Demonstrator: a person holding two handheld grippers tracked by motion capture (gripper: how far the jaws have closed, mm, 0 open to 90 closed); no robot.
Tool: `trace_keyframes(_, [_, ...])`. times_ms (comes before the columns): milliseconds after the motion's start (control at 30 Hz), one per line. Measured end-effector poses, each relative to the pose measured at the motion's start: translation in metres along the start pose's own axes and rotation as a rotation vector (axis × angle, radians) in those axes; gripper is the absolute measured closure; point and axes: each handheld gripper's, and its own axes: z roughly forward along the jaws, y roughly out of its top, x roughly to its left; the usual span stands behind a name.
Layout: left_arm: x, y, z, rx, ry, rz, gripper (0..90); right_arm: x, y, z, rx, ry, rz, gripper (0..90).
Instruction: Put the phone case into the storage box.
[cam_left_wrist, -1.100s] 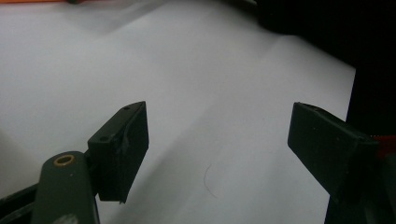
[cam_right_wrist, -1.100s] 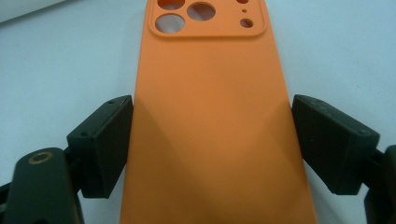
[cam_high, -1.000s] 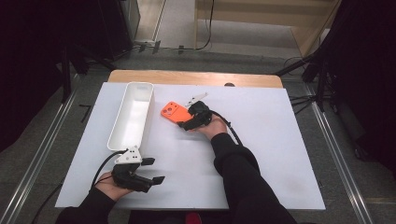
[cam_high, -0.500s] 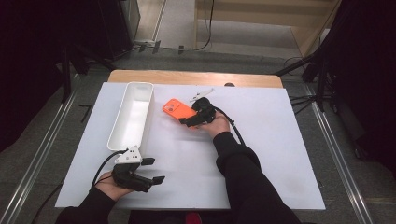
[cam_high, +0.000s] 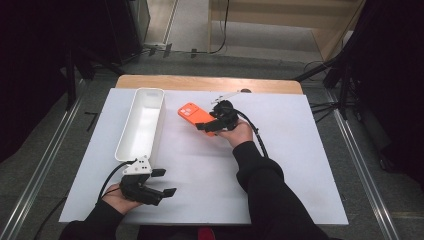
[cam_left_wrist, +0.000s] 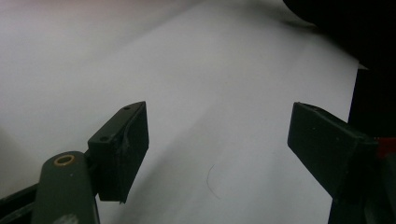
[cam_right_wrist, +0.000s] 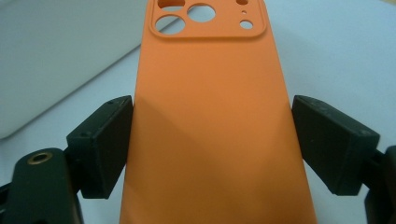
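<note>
Right tool grips orange phone case; left tool idle and released.

The right tool (cam_high: 209, 125) is clamped on the long edges of the orange phone case (cam_high: 196, 116), one black pad against each side, as the right gripper view shows; camera cut-outs point away from the tool. The case is held above the white sheet, just right of the white tray (cam_high: 141, 122), near the tray's far half. The left tool (cam_high: 161, 183) rests on the table (cam_high: 210, 83) just beyond the near end of the tray, its jaws apart with nothing between them, bare white sheet beneath.
</note>
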Motion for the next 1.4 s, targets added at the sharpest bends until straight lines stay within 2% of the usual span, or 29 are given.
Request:
trace_keyframes(100, [0.0, 0.0, 0.0, -0.007, -0.004, 0.002, 21.3, 0.0, -0.002, -0.008, -0.016, 0.019, 0.023, 15.1])
trace_keyframes(200, [-0.002, 0.002, -0.001, -0.021, -0.01, 0.014, 21.4, 0.002, -0.005, -0.015, -0.023, 0.018, 0.012, 15.1])
trace_keyframes(333, [-0.001, 0.003, 0.001, -0.021, -0.013, 0.008, 21.3, 0.004, -0.01, -0.025, -0.032, 0.027, 0.028, 15.1])
trace_keyframes(433, [-0.002, 0.005, 0.0, -0.047, -0.018, 0.012, 21.3, 0.004, -0.014, -0.033, -0.038, 0.031, 0.039, 15.1])
trace_keyframes(533, [-0.003, 0.006, -0.001, -0.071, -0.039, -0.001, 21.4, 0.005, -0.019, -0.04, -0.048, 0.033, 0.048, 15.1])
trace_keyframes(700, [-0.004, 0.009, 0.001, -0.067, -0.054, -0.004, 21.4, 0.005, -0.029, -0.05, -0.053, 0.031, 0.069, 15.1])
trace_keyframes(800, [-0.003, 0.013, 0.001, -0.062, -0.045, -0.013, 21.3, 0.004, -0.034, -0.057, -0.066, 0.029, 0.085, 15.1])
trace_keyframes(833, [-0.003, 0.014, 0.001, -0.059, -0.05, -0.023, 21.4, 0.005, -0.035, -0.059, -0.069, 0.028, 0.082, 15.0])
trace_keyframes(1067, [-0.008, 0.019, 0.003, -0.031, -0.048, -0.021, 20.7, 0.008, -0.047, -0.074, -0.077, 0.018, 0.078, 15.0])
trace_keyframes(1167, [-0.009, 0.022, 0.004, -0.026, -0.057, -0.025, 16.3, 0.01, -0.051, -0.078, -0.077, 0.019, 0.078, 15.0])
trace_keyframes(1267, [-0.009, 0.025, 0.004, -0.033, -0.076, -0.042, 16.3, 0.011, -0.056, -0.081, -0.078, 0.019, 0.079, 15.0])
trace_keyframes(1400, [-0.012, 0.03, 0.005, -0.026, -0.082, -0.065, 16.4, 0.013, -0.061, -0.084, -0.08, 0.018, 0.082, 15.0])
